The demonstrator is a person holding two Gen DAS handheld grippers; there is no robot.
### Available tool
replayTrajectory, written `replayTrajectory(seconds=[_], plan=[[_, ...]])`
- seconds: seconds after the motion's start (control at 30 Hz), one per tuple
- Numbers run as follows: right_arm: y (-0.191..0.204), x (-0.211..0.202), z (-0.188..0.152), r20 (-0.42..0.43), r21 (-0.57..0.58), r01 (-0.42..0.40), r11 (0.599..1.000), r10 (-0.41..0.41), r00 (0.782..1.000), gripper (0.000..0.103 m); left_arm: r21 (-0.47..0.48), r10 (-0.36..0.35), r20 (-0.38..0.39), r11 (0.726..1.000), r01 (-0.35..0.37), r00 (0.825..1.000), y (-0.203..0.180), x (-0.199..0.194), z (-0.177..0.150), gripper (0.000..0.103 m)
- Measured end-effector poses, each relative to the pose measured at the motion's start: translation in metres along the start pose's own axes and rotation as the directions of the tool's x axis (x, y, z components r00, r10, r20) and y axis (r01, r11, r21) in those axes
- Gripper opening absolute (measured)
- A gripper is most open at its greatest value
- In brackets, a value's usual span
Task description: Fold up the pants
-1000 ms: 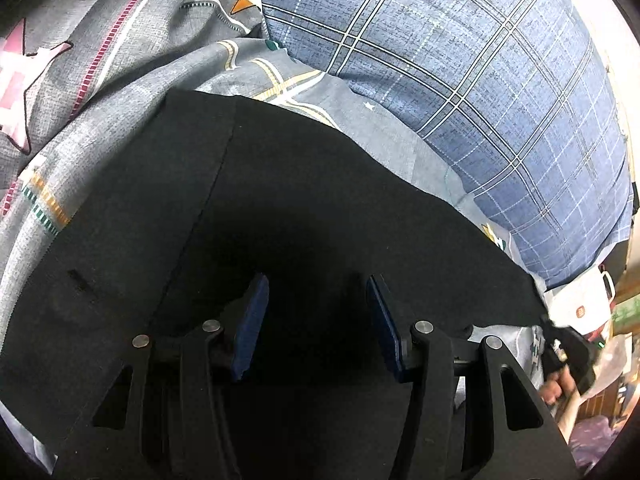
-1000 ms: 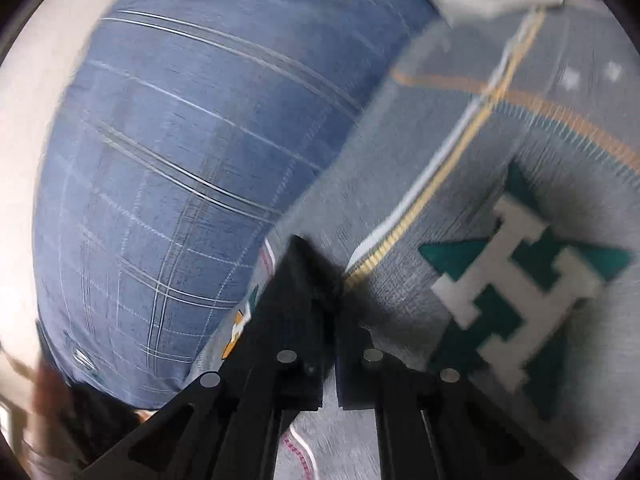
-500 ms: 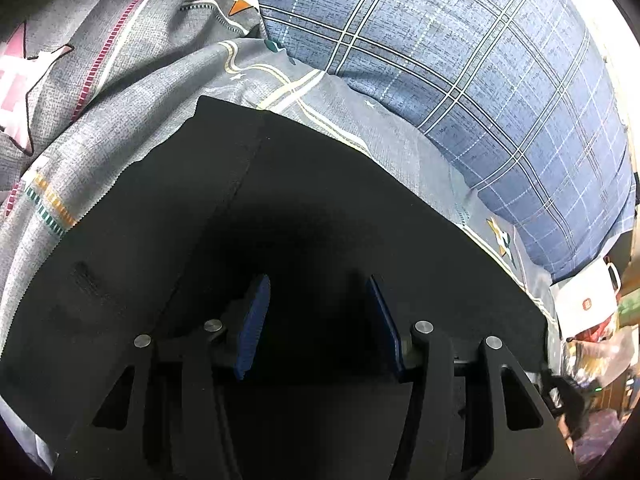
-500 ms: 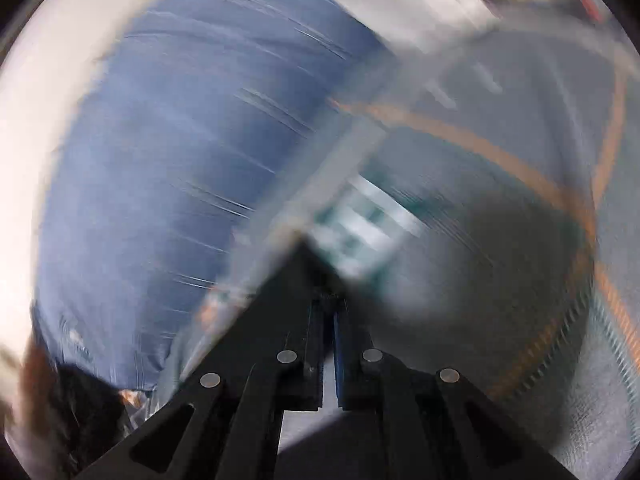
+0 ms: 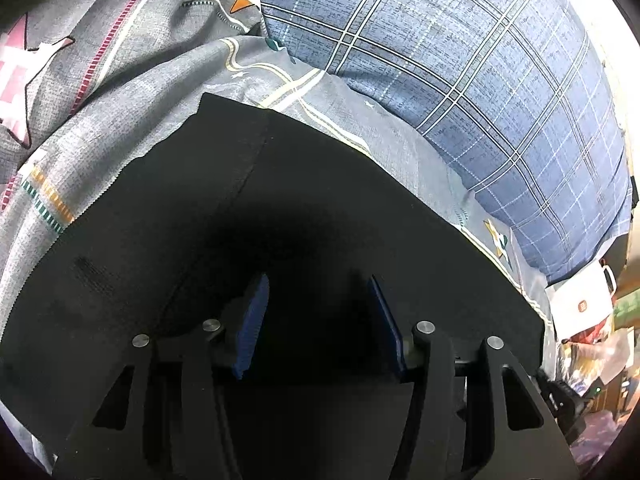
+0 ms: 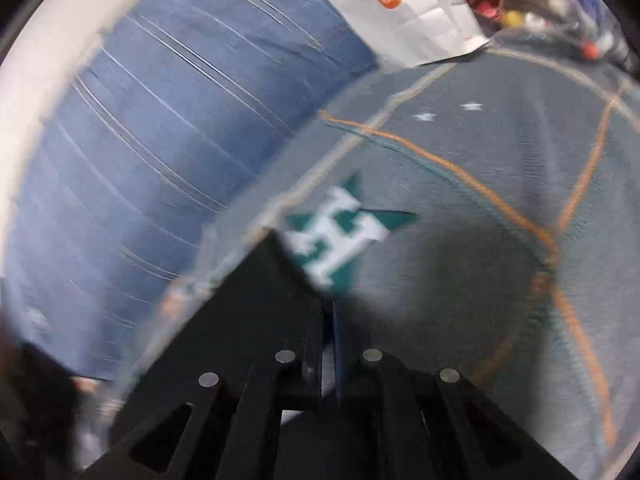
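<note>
Black pants (image 5: 224, 208) lie before my blue-padded left gripper (image 5: 316, 320) on a grey bedsheet (image 5: 132, 92) printed with pink stars, maroon and orange stripes and a green-and-white H star (image 6: 340, 236). Beside it, a blue plaid pillow (image 5: 460, 72) and a white bag (image 6: 404, 12) with an orange logo.

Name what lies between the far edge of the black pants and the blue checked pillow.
In the left wrist view, a strip of grey patterned bedsheet separates the black pants from the blue checked pillow.
</note>
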State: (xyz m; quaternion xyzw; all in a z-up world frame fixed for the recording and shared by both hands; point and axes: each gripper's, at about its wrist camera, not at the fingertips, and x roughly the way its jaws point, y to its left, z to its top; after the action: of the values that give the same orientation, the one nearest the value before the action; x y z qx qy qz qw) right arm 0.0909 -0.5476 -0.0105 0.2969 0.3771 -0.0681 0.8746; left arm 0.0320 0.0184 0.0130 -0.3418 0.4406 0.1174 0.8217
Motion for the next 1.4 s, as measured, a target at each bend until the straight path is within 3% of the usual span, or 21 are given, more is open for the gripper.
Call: replayTrajectory(seconds=[0.13,0.17,0.23,0.3,0.37,0.5,0.57,0.77,0.87,0.93,1.0,1.13,1.2,1.3,1.4], plan=[[-0.009,-0.022,0.003,0.130,0.033,0.149,0.988,-0.152,0.980,0.003,0.053,-0.014,0.012,0.998,0.013,1.000,-0.009,0.003,-0.003,0.072],[-0.006,-0.029,0.004,0.165,0.021,0.142,0.990,-0.143,0.976,0.003,0.067,-0.013,0.014,0.998,0.012,1.000,-0.012,0.004,-0.004,0.078],[0.009,-0.036,0.003,0.201,-0.057,0.091,0.994,-0.078,0.977,0.003,0.091,0.005,0.022,0.996,-0.007,1.000,-0.017,0.006,-0.006,0.079],[0.044,-0.031,-0.005,0.165,-0.232,0.029,0.972,0.010,0.986,0.003,0.087,0.008,0.038,0.996,-0.011,0.999,-0.018,0.005,-0.008,0.081],[0.073,-0.017,-0.018,0.108,-0.362,-0.001,0.932,0.043,0.993,0.003,0.068,-0.011,0.052,0.998,0.007,0.999,-0.015,0.004,-0.009,0.081],[0.100,0.009,-0.039,-0.011,-0.465,-0.032,0.885,0.030,0.999,0.003,0.037,-0.050,0.055,0.998,0.048,0.997,-0.008,0.003,-0.007,0.081],[0.097,0.025,-0.044,-0.043,-0.450,0.015,0.893,-0.038,0.998,0.003,0.045,-0.046,0.047,0.998,0.044,0.998,-0.011,0.003,-0.007,0.081],[0.079,0.029,-0.042,-0.058,-0.345,-0.097,0.933,0.082,0.995,0.004,0.121,-0.014,0.021,0.993,0.012,1.000,-0.018,0.006,-0.010,0.081],[0.077,0.026,-0.043,-0.058,-0.334,-0.109,0.936,0.095,0.994,0.004,0.117,-0.051,-0.012,0.992,0.052,0.999,-0.013,0.000,-0.004,0.081],[0.076,0.030,-0.037,-0.057,-0.328,-0.105,0.939,0.091,0.994,0.004,0.109,-0.083,0.026,0.991,0.080,0.996,-0.003,-0.018,0.004,0.081],[0.078,0.031,-0.034,-0.060,-0.330,-0.105,0.938,0.090,0.994,0.006,0.162,-0.084,0.085,0.984,0.070,0.993,0.003,-0.042,0.023,0.081],[0.073,0.023,-0.029,-0.077,-0.344,-0.133,0.929,0.113,0.991,0.017,0.349,-0.020,0.112,0.937,-0.020,0.994,0.013,-0.065,0.083,0.081],[0.076,0.024,-0.031,-0.086,-0.350,-0.158,0.923,0.136,0.987,0.023,0.398,0.006,0.100,0.916,-0.045,0.995,0.019,-0.063,0.105,0.081],[0.079,0.024,-0.035,-0.087,-0.366,-0.167,0.916,0.146,0.986,0.030,0.512,0.021,0.096,0.856,-0.067,0.995,0.024,-0.051,0.120,0.081],[0.082,0.024,-0.038,-0.075,-0.389,-0.155,0.908,0.137,0.988,0.031,0.636,0.056,0.017,0.770,-0.054,0.998,0.025,-0.015,0.113,0.081]])
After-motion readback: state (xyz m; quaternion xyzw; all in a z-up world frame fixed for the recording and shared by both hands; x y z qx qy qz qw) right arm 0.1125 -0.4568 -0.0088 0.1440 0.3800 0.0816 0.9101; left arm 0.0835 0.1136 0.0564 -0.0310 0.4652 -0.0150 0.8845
